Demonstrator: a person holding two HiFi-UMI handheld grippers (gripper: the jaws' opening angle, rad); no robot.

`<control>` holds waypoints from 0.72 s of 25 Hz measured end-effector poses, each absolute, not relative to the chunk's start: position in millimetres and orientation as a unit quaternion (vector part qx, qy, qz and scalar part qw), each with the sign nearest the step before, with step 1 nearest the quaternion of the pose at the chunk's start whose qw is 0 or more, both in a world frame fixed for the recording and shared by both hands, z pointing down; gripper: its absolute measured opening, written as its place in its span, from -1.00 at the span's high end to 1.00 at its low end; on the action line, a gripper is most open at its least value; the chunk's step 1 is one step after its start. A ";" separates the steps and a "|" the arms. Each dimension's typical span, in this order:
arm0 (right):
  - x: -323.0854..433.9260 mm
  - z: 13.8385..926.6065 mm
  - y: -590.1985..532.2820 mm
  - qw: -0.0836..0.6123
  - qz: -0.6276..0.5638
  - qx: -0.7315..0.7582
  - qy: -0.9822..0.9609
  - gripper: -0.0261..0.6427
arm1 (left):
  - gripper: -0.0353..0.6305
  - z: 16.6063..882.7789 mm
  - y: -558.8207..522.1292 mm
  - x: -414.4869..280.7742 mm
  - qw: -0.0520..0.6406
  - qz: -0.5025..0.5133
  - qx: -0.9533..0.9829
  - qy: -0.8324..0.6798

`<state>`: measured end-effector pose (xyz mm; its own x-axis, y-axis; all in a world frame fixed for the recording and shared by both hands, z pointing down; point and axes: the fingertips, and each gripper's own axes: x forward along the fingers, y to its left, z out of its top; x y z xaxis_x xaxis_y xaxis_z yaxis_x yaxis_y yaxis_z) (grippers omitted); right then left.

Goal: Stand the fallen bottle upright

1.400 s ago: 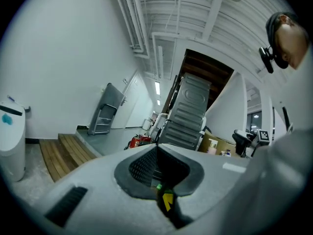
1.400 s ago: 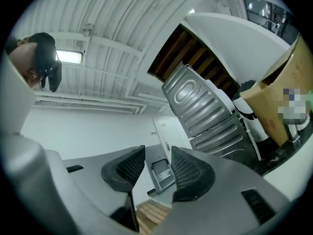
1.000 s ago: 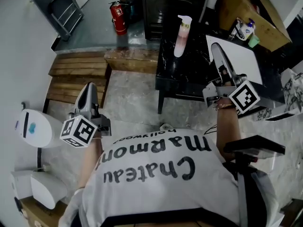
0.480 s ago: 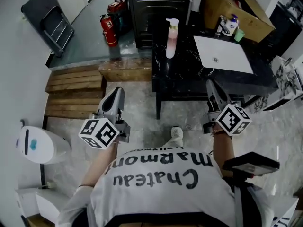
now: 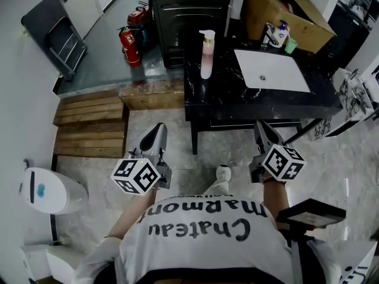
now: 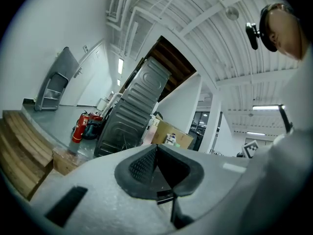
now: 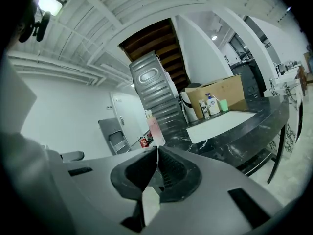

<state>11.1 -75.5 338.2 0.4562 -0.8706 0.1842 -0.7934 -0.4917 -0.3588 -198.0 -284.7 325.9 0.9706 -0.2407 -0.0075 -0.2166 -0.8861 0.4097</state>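
A black table (image 5: pixel 237 96) fills the upper middle of the head view, with a dark ribbed cabinet (image 5: pixel 189 7) behind its far left corner and a cardboard box (image 5: pixel 259 7) at its far right corner. A white sink (image 5: pixel 278 73) is set into the right half of the surface. The left gripper (image 5: pixel 159 128) hangs over the floor (image 5: pixel 172 129) off the table's near left corner, its jaws pressed together with nothing between them. The right gripper (image 5: pixel 259 126) is just in front of the table's near edge, towards the right. Its jaws have just closed and now meet, and they are empty too. The pink pump bottle (image 5: pixel 206 55) stands upright by the table's left edge, near the far left corner, well apart from both grippers.
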 end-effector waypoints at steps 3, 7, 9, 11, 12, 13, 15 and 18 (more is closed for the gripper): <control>11.8 339.8 -70.9 0.107 -0.175 -0.846 0.492 0.86 | 0.85 322.9 -281.8 -200.5 0.206 -0.037 0.970 -0.121; 11.0 341.7 -64.8 0.096 -0.172 -0.851 0.487 0.86 | 0.85 326.3 -278.7 -208.1 0.210 -0.035 0.969 -0.128; 8.2 342.5 -63.2 0.086 -0.172 -0.851 0.489 0.86 | 0.85 327.9 -278.1 -212.6 0.213 -0.036 0.967 -0.133; 5.3 342.4 -62.8 0.078 -0.171 -0.850 0.492 0.86 | 0.85 327.4 -278.0 -215.8 0.216 -0.037 0.966 -0.135; 4.2 341.7 -62.9 0.077 -0.171 -0.850 0.493 0.86 | 0.85 326.6 -278.1 -216.8 0.216 -0.039 0.966 -0.135; 3.2 340.7 -63.3 0.076 -0.170 -0.849 0.494 0.86 | 0.85 325.7 -278.1 -217.8 0.216 -0.039 0.966 -0.135; 0.8 339.2 -63.7 0.076 -0.170 -0.848 0.496 0.86 | 0.85 324.4 -277.0 -219.8 0.215 -0.040 0.966 -0.134; -2.0 338.3 -63.1 0.075 -0.167 -0.847 0.499 0.86 | 0.85 323.6 -274.5 -221.6 0.214 -0.041 0.967 -0.133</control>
